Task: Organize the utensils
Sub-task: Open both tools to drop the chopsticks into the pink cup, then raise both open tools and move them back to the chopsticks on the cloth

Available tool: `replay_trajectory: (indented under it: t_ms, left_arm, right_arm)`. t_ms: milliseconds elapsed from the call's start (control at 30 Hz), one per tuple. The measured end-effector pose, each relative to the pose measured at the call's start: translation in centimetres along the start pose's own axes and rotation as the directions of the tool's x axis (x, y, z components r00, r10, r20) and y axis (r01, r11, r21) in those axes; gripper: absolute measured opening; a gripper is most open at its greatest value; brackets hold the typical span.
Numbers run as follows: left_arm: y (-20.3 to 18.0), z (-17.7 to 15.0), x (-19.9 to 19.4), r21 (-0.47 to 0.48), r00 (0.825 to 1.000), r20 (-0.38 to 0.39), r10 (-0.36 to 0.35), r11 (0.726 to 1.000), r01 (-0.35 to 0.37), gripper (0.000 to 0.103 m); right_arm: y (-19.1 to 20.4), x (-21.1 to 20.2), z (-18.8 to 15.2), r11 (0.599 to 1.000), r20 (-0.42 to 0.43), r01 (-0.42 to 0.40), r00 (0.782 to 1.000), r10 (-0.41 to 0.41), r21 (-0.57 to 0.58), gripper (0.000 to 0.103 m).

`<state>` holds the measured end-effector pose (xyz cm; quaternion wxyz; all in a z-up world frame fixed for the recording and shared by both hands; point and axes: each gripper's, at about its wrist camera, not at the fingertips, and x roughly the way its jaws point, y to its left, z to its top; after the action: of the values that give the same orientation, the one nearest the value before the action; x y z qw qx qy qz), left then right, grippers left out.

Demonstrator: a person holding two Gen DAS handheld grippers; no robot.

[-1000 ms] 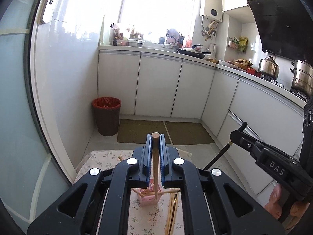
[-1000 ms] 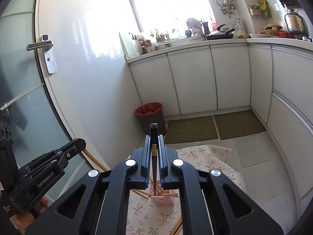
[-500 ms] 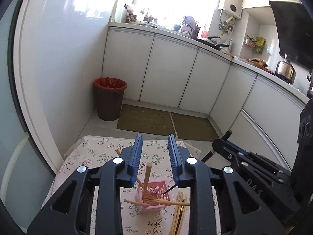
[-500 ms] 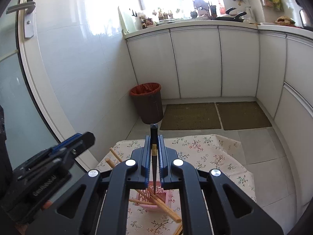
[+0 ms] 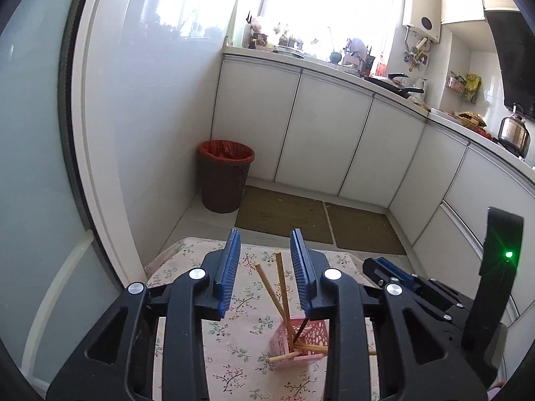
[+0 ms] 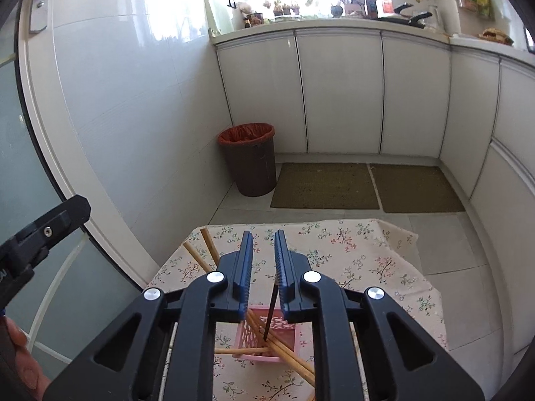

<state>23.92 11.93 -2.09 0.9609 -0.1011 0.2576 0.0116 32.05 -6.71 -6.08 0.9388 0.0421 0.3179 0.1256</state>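
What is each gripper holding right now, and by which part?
Nothing. The left gripper is opening, clear of the wooden chopsticks in the pink basket. The right gripper is opening; the dark chopstick stands loose between its jaws.

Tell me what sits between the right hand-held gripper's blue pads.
In the right wrist view, a dark chopstick stands between the opening pads of the right hand-held gripper, its tip down in the pink basket. Neither pad visibly presses it.

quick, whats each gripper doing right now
left gripper: opening, nothing gripped.
right gripper: opening; dark chopstick between its jaws, not gripped.
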Motion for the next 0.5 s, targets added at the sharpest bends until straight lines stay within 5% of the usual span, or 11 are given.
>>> replay_trajectory:
  t_ms: [367, 500]
  left_arm:
    - [-0.8, 0.2, -2.9, 0.036, 0.998, 0.029, 0.055, 0.998, -0.056, 0.051]
    - [-1.4, -0.2, -4.3, 0.039, 0.997, 0.048, 0.065, 0.997, -0.067, 0.070]
  right_arm:
    - [-0.5, -6.4, 0.5, 0.996, 0.093, 0.081, 0.992, -0.084, 0.038, 0.056]
    - [-1.5, -8.9, 0.4, 0.991, 0.119, 0.096, 0.987, -0.107, 0.094, 0.077]
